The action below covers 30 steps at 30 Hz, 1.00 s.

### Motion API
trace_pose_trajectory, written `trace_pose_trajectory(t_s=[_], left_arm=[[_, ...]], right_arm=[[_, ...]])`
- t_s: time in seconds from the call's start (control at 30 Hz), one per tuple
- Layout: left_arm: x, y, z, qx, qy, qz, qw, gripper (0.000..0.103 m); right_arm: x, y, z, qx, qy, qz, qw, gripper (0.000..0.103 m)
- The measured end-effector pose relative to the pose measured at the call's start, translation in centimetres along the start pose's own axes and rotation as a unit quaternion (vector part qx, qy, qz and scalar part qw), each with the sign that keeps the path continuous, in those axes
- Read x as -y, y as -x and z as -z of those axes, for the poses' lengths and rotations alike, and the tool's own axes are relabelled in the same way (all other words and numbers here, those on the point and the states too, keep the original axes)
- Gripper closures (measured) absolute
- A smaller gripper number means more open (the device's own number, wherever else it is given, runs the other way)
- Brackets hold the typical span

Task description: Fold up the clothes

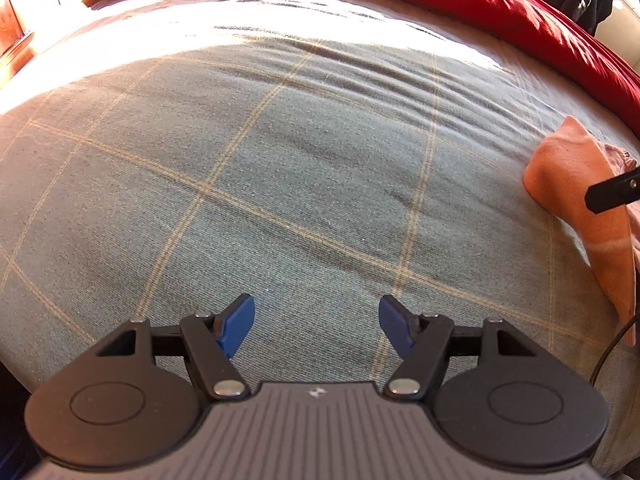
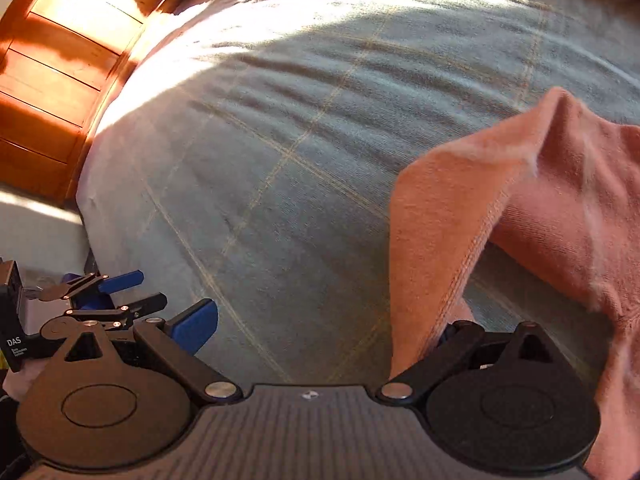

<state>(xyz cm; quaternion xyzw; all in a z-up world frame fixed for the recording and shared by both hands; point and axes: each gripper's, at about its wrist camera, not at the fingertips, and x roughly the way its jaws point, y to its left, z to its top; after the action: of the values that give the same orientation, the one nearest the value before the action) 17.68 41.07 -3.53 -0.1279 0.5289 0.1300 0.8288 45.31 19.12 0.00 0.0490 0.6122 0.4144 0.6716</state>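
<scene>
Left hand-held gripper: blue fingers spread wide, nothing between them, hovering over grey checked bedspread. Right hand-held gripper: left finger far out, right finger hidden under cloth, jaws apart. Pink garment draped over right side of right hand-held gripper, hem hanging down over bedspread. Red blanket along far edge of bed. Wooden drawers beside bed.

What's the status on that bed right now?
Left gripper open, empty. Right gripper open, orange-pink knit garment draped over one finger. Grey checked bedspread unobstructed.
</scene>
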Motion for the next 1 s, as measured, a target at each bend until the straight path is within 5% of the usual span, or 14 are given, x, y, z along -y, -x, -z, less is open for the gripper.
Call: trace_pose_trajectory(t_s=[0.3,0.57,0.8,1.0], left_arm=[[-1.8,1.2,0.1,0.014,0.018,-0.021,0.9995,0.034],[-2.0,0.8,0.7,0.008,0.014,-0.011,0.9998,0.034],[-1.9,0.2,-0.3,0.009,0.020,0.000,0.9997,0.034],[-0.3,-1.0,-3.6,0.025,0.066,0.096,0.9928,0.034]], right_arm=[[-2.1,-2.6,-5.5,0.050,-0.043,-0.112,0.992,0.001],[-0.5,-2.6,-10.0,0.083,-0.064,-0.097,0.990,0.001],[1.5,-0.9,-5.1,0.060,-0.047,-0.055,0.996,0.001],[2.9,0.0,2.4,0.017,-0.030,-0.008,0.999,0.001]])
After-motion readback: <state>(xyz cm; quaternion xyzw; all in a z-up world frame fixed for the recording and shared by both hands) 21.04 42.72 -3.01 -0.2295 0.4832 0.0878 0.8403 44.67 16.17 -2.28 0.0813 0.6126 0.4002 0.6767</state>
